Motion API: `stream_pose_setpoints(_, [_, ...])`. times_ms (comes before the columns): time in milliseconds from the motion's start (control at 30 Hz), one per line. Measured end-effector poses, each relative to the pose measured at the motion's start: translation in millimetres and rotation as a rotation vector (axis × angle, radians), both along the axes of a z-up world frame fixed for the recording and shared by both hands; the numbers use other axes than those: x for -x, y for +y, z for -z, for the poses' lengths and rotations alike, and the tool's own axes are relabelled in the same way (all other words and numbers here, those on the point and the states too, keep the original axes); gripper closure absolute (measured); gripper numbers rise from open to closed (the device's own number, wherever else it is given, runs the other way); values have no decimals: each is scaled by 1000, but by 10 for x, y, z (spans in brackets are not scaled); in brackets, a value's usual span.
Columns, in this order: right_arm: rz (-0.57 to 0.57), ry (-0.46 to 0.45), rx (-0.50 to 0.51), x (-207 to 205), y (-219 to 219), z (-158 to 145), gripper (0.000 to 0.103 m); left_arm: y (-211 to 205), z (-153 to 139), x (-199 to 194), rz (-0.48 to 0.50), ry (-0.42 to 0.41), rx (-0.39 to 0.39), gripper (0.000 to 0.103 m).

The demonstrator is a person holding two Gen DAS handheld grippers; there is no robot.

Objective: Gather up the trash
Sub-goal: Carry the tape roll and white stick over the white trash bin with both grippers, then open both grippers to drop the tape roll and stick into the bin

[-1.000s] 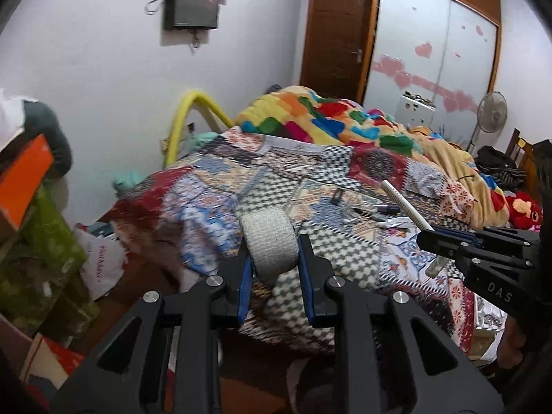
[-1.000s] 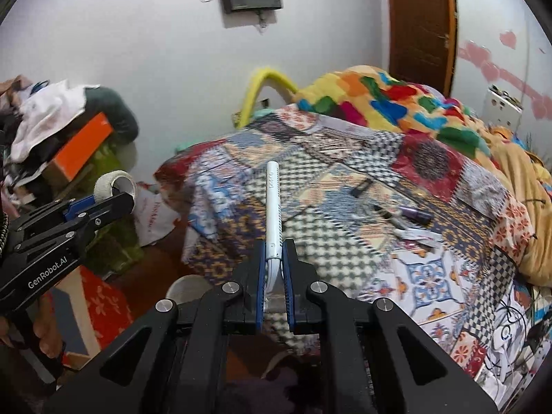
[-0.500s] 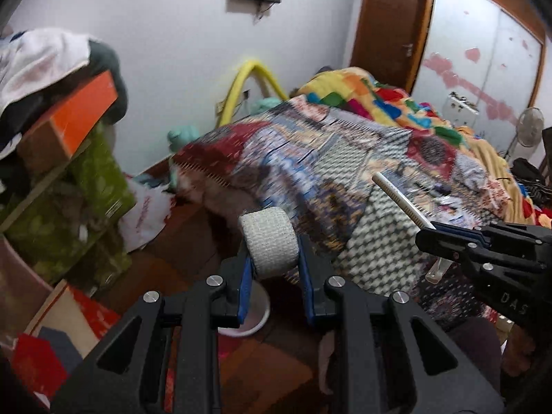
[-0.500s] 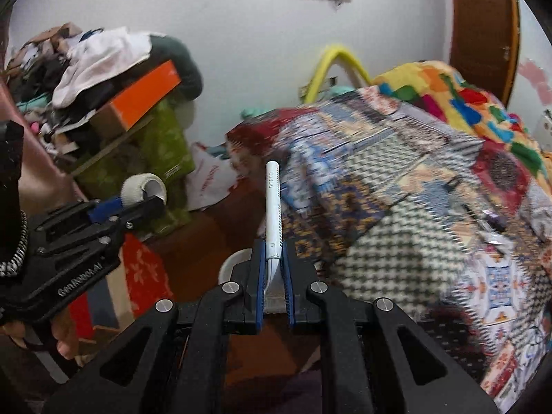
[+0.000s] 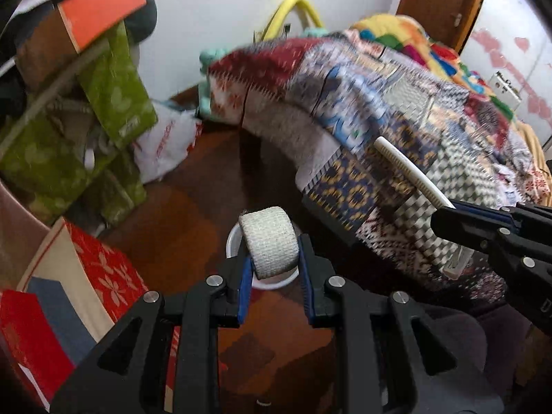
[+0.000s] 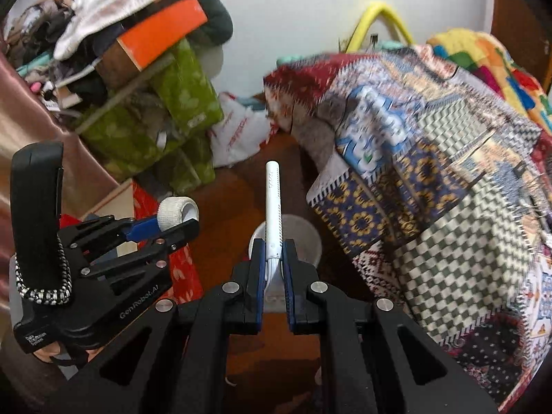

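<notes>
Your left gripper [image 5: 274,265] is clamped on the tape roll [image 5: 269,246], your right gripper [image 6: 273,269] on the pen [image 6: 273,207]. Both partly hide the white bin [image 6: 303,238] on the floor. The quilt [image 6: 431,172] is blurred.

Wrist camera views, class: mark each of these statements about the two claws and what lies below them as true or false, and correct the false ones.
1. The left claw grips a roll of white bandage tape. True.
2. The right claw is empty. False: it is shut on a white pen-like tube.
3. A white bin stands on the brown floor below the claws. True.
4. The tube already lies inside the bin. False: it is clamped in the claw, above the bin.
5. The patchwork blanket hangs beside the bin. True.
</notes>
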State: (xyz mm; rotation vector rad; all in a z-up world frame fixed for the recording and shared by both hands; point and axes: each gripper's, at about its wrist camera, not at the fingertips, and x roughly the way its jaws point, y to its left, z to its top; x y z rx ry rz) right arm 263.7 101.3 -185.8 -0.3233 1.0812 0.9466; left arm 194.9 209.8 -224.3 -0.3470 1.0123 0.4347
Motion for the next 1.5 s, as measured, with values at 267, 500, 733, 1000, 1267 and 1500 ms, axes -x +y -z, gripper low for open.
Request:
stream_pose_setpoints(267, [-10,95,114,-295,356,642,94,240,667,-195,-12,139,103,79])
stream_pose_setpoints(500, [-13,198,183,-551,643,1118,94,503,1181,-317,-62,227,221,79])
stream_pose_setpoints(733, [-34,242,179,-682,859,1227,94,631,1345,-508,-71,245,272,79])
stream_pose_setpoints(1000, [-51,196,174,-720,901,1170,71,738,1299,-615,-107,255,254,54])
stream_pose_setpoints(1267, [-33,166,169,-705,728,1042,71,694,1035,-464,-101,222,187,54])
stream_pose_setpoints(1500, [-25,96,141,-538,481,723,71,560,539,-270,-89,132,115,54])
